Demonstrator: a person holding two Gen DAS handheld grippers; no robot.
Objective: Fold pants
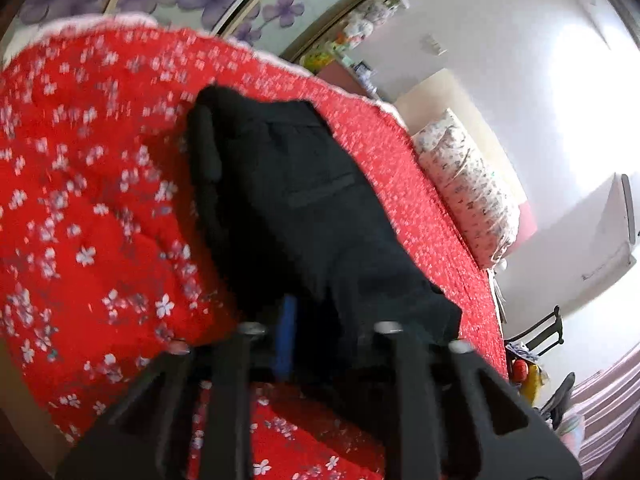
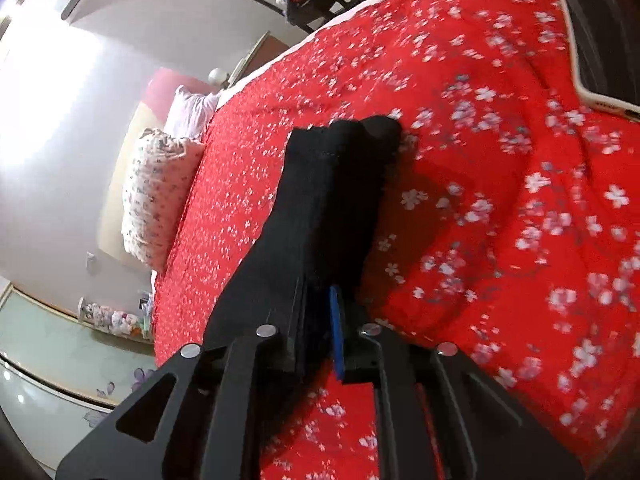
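One red floral quilt (image 1: 100, 200) carries the black pants (image 1: 304, 200), over which the left gripper (image 1: 280, 152) stands partly open with cloth between its jaws, while the right gripper (image 2: 352, 140) is nearly closed, pinching black pants fabric.

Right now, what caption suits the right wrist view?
Right gripper pinching black pants over a red floral quilt, phone nearby.
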